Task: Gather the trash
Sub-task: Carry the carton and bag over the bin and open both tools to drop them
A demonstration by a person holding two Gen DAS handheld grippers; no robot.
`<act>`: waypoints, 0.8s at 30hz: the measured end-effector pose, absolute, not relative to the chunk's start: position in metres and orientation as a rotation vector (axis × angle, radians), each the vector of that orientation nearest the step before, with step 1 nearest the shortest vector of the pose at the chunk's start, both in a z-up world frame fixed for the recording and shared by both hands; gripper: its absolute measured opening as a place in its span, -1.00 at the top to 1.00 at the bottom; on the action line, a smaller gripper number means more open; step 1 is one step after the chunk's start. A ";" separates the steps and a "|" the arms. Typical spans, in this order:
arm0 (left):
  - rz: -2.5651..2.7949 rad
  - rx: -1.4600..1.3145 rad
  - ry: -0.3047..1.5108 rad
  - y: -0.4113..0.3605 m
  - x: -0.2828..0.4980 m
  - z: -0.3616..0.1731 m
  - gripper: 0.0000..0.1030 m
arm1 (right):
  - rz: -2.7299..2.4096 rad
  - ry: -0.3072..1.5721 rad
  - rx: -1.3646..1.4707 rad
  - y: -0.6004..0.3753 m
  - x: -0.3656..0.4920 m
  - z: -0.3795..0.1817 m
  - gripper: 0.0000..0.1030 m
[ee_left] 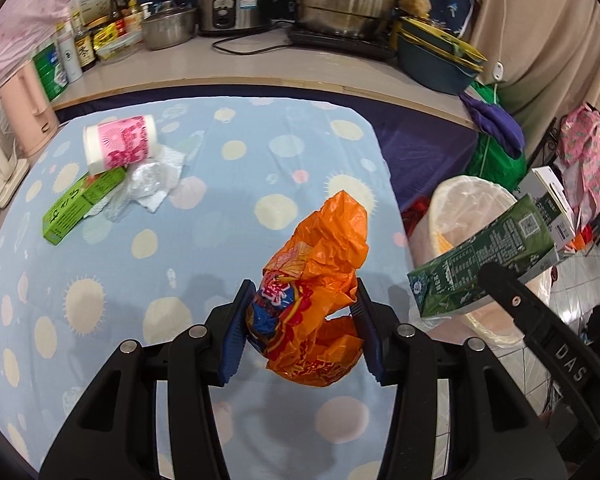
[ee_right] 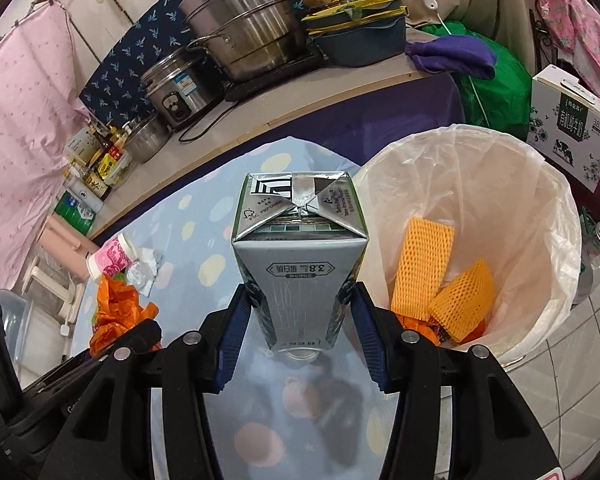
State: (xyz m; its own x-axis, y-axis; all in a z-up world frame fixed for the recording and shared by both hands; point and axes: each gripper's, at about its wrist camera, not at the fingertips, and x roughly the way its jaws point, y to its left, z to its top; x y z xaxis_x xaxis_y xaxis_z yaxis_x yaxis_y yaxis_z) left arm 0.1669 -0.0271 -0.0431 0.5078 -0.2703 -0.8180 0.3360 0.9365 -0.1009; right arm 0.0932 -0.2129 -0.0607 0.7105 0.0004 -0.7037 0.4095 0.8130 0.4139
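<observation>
Left wrist view, near to far: left gripper [ee_left: 302,316] pinching a crumpled orange plastic bag [ee_left: 320,276] between its blue pads, bag lifted clear of the dotted blue tablecloth [ee_left: 204,248]. Just right of it, the green milk carton [ee_left: 488,256], carried over the rim of the lined trash bin [ee_left: 452,200] standing off the table's right edge. Farther back on the left of the cloth, a small heap: green box [ee_left: 82,204], crinkled clear wrapper [ee_left: 148,184] over a white tissue, pink-labelled cup [ee_left: 120,144] lying on its side against them. Beyond, along the counter: bottles, rice cooker [ee_left: 232,0], steel pots.

Right wrist view, near to far: right gripper [ee_right: 300,316] clamped on the milk carton [ee_right: 300,248], pads squeezing its sides inward, folded end pointing away. At lower left, the orange bag [ee_right: 118,308] in the other tool. Right of the carton, bin [ee_right: 540,184] lined with white plastic, two yellow foam nets [ee_right: 424,264] resting inside. Behind the bin, a printed milk case [ee_right: 568,136].
</observation>
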 end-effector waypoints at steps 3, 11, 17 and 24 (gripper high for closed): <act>-0.388 0.099 0.968 -0.043 0.163 -0.041 0.11 | -0.269 0.723 0.609 -0.229 0.085 -0.055 0.04; -0.457 0.178 0.944 -0.091 0.150 -0.037 0.11 | -0.395 0.657 0.681 -0.289 0.060 -0.055 0.04; -0.514 0.225 0.932 -0.128 0.141 -0.037 0.11 | -0.466 0.647 0.722 -0.321 0.045 -0.064 0.04; -0.578 0.250 0.934 -0.162 0.134 -0.041 0.11 | -0.511 0.647 0.744 -0.338 0.032 -0.076 0.04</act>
State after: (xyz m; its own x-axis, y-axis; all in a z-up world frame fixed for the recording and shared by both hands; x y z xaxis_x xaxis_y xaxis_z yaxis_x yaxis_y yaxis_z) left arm 0.1342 -0.1618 -0.0410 0.4583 -0.3579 -0.8136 0.5680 0.8220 -0.0417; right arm 0.0317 -0.3385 -0.0755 0.6937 -0.1957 -0.6932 0.6294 0.6327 0.4512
